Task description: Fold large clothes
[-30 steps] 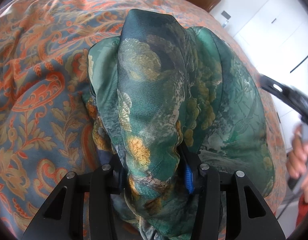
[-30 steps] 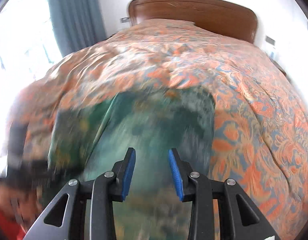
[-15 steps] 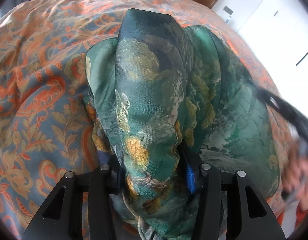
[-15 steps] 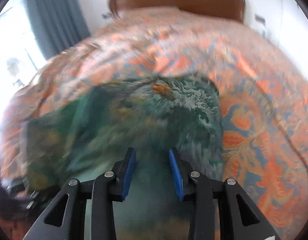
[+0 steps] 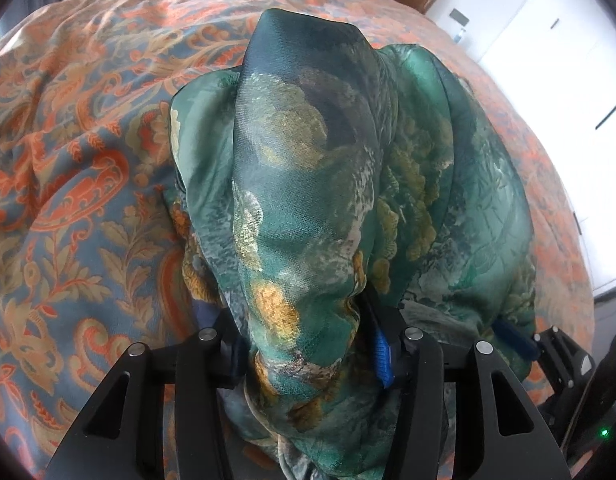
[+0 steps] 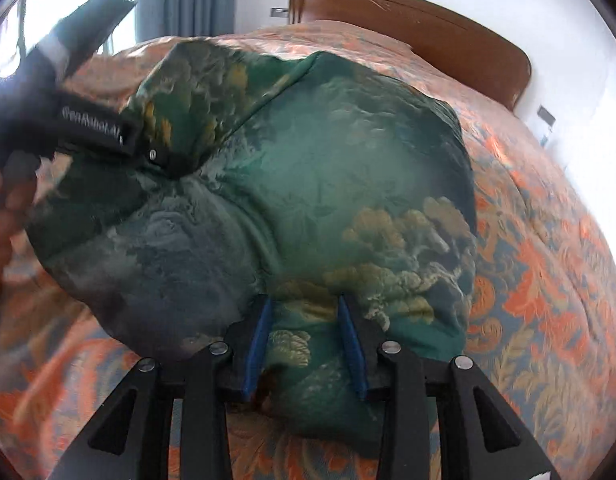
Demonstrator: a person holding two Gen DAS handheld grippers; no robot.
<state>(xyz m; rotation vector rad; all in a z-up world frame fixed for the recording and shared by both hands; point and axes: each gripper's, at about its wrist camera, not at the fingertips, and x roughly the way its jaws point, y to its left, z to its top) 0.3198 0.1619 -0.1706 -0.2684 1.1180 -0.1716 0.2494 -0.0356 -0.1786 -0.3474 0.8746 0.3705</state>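
We judge the main risk to be the slippery green garment (image 5: 308,184) sliding out of our left gripper (image 5: 308,344): a thick bunch of it fills the gap between the jaws, but how firmly the pads bite we cannot tell, and a loose hold would let the raised fold collapse back onto the bedspread (image 5: 67,200). A second risk is a crooked fold, since the cloth is humped and creased rather than flat, and any pull from one side could drag the whole pile across the cover.

In the left wrist view the garment rises from the bottom centre, out of the jaws, to a peak in the upper middle of the frame, with more of it spread toward the right.

In the right wrist view our right gripper (image 6: 305,344) stands apart, its blue pads (image 6: 259,344) straddling the near edge of the garment at lower centre without pressing it. The cloth fills the middle of that frame, and the left gripper appears at the upper left, buried in its folds.
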